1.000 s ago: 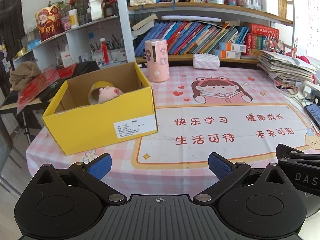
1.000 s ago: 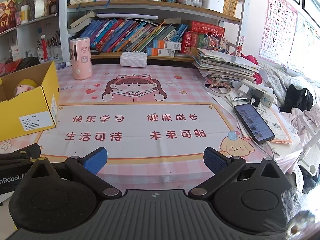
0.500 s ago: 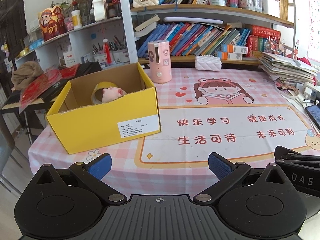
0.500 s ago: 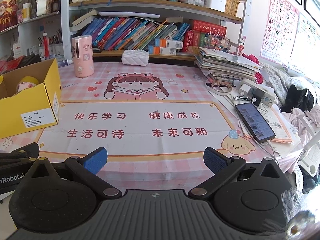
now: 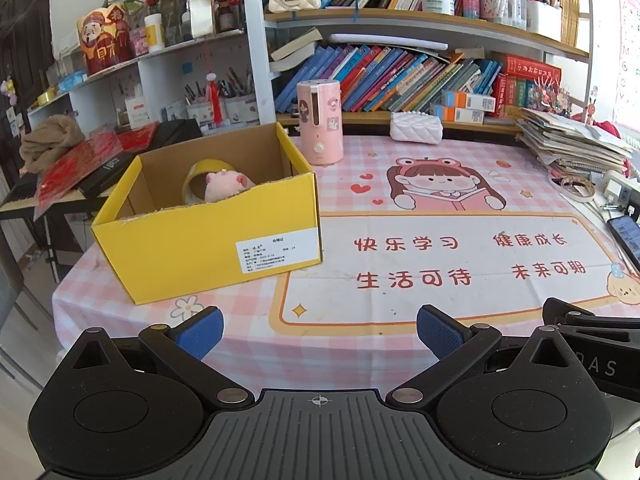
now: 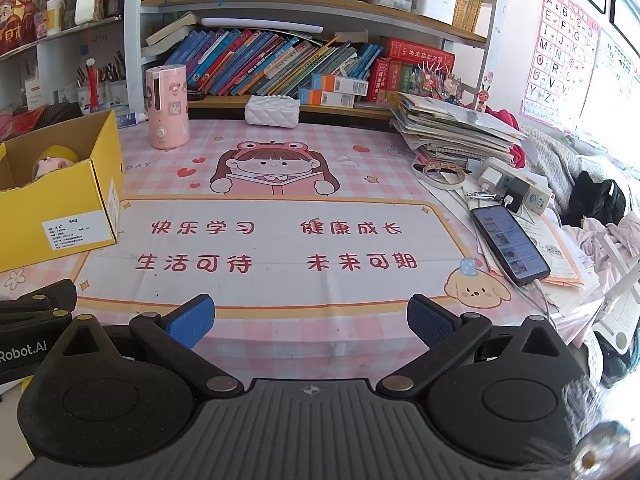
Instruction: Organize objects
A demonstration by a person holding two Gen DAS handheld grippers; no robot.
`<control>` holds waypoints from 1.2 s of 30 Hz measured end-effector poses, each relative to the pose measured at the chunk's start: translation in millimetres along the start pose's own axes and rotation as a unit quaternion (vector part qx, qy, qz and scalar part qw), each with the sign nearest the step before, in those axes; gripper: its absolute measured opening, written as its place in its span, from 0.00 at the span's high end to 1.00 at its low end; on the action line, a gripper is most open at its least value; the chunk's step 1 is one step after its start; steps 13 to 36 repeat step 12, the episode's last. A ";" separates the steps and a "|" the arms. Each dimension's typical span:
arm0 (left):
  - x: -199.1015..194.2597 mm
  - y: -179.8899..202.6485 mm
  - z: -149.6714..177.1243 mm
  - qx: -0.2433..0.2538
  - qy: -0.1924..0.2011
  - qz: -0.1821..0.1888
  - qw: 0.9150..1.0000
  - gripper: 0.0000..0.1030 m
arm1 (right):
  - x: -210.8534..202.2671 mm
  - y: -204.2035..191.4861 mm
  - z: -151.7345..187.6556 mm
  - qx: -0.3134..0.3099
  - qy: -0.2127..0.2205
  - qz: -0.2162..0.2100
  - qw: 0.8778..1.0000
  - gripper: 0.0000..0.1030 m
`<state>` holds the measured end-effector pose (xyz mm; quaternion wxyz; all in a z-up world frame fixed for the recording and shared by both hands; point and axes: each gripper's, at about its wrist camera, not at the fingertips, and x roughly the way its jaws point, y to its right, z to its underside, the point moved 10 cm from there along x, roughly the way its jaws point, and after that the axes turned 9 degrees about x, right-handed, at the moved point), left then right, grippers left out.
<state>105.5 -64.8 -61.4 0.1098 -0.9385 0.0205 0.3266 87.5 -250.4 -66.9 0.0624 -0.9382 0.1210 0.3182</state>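
A yellow cardboard box [image 5: 208, 240] stands open on the left of the table; it also shows in the right wrist view [image 6: 60, 208]. Inside it lie a pink plush pig [image 5: 226, 184] and a yellow tape roll [image 5: 198, 174]. A pink cylindrical device [image 5: 320, 122] stands behind the box, and a white quilted pouch [image 5: 416, 127] lies by the shelf. My left gripper [image 5: 318, 330] is open and empty over the table's front edge. My right gripper [image 6: 310, 320] is open and empty beside it, to the right.
A pink printed tablecloth [image 6: 280, 240] covers the table. A stack of papers [image 6: 452, 132], a power strip [image 6: 516, 190] and a phone [image 6: 508, 244] lie on the right. Bookshelves [image 5: 400, 76] stand behind. A black keyboard [image 5: 100, 168] sits left of the box.
Both grippers have drawn back slightly and shifted a little left, so the box and table appear slightly further right. Both stay open and empty.
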 end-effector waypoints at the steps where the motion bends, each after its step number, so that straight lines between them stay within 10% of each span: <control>1: 0.3 -0.2 -0.1 0.000 0.000 0.000 1.000 0.00 | 0.0 -0.1 -0.1 0.000 0.000 0.000 1.000 0.00; 36: 6.0 -3.6 -2.2 -0.007 -0.001 0.004 1.000 0.00 | 1.8 -3.4 -0.8 -0.003 -0.002 -0.001 1.000 0.00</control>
